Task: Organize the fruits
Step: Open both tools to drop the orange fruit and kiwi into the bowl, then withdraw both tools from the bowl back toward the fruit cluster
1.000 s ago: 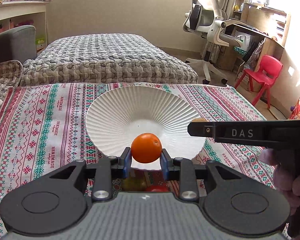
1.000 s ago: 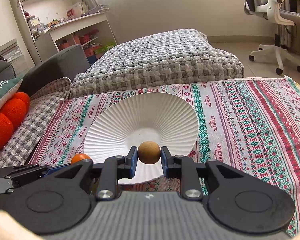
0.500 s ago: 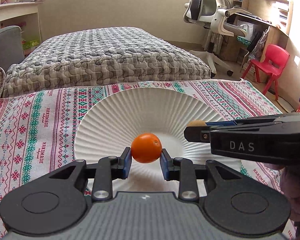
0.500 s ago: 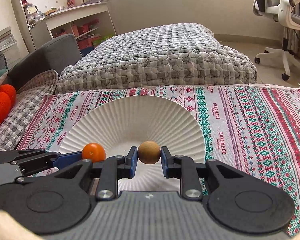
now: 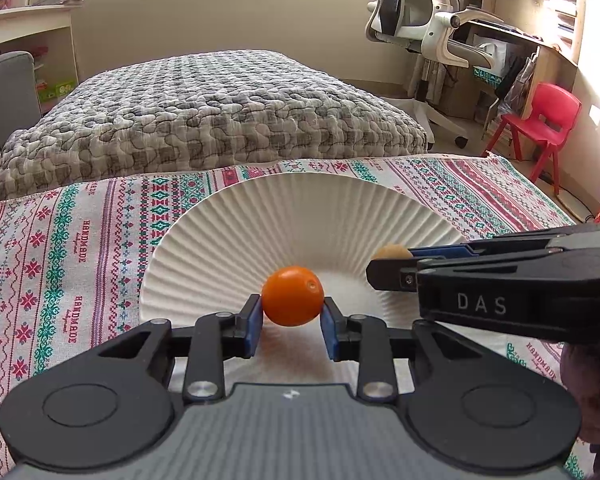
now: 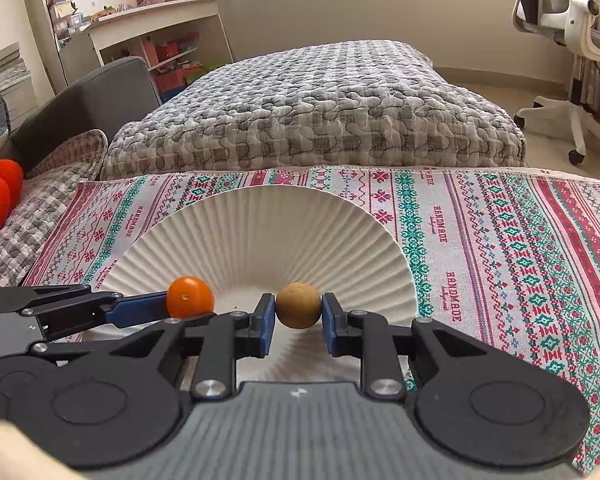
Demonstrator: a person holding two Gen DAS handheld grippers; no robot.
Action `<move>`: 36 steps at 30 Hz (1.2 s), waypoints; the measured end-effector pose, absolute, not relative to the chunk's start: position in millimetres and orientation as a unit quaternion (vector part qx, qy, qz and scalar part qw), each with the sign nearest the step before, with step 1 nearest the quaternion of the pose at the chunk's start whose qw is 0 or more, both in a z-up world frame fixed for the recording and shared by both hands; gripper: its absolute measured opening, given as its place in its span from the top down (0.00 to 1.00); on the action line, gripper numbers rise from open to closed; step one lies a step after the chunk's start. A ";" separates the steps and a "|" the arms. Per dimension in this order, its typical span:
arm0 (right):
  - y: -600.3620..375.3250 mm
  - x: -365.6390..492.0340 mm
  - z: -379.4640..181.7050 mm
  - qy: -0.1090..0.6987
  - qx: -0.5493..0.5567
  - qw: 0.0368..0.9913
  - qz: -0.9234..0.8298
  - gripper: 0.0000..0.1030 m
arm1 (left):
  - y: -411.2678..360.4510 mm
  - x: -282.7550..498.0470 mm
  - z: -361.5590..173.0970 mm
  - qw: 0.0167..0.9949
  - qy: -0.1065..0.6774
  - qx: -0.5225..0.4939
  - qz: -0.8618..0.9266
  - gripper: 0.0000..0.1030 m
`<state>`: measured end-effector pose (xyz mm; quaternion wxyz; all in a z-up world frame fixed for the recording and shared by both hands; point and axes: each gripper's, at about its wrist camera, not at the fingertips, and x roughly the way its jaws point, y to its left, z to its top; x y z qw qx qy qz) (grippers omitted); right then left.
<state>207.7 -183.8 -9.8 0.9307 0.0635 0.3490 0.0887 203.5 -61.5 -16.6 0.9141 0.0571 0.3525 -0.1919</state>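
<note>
Both grippers are over the near half of the ribbed white plate (image 6: 260,232) — left gripper (image 5: 291,314) clamped on a small orange fruit (image 5: 293,296), right gripper (image 6: 298,318) just beside it pinching a round brown fruit (image 6: 298,305) — plate sits mid-tablecloth (image 6: 520,264).
</note>
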 end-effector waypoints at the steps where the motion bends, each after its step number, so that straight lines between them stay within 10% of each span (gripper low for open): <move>1: -184.1 207.5 -9.6 0.350 0.065 0.930 0.090 0.78 | -61.6 203.0 -16.5 0.914 0.352 0.057 -0.192 0.77; 36: -173.1 95.6 40.6 0.298 0.011 0.950 0.089 0.11 | -22.3 90.8 27.5 0.923 0.344 0.057 -0.164 0.16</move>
